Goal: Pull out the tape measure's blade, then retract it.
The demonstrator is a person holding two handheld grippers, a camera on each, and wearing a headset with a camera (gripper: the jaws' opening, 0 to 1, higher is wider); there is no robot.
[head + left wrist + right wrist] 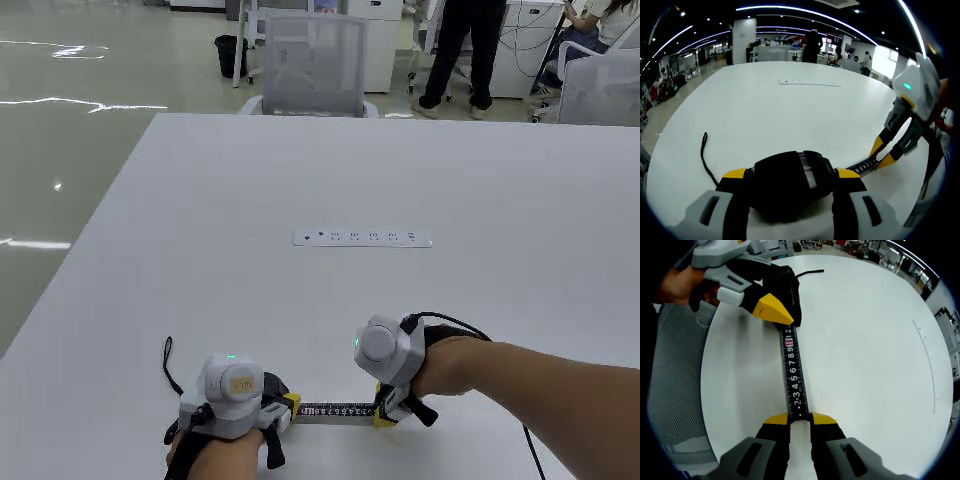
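Tape measure [790, 186] sits near the front edge of the tabletop [300, 180], case clamped in the left tongs [790, 174]. Its blade [794, 385] runs straight to the right tongs [800, 419], pinched narrow on the tip, so I'd pull along that line.

Near the table's [200, 250] front edge the tape measure [785, 192] sits clamped between the left gripper's [791, 175] jaws. Its blade [792, 375] runs rightward to the right gripper [800, 419], which pinches its tip. A cord [170, 365] lies left of them, a power strip [362, 238] mid-table beyond, and a chair [312, 65] behind the far edge.
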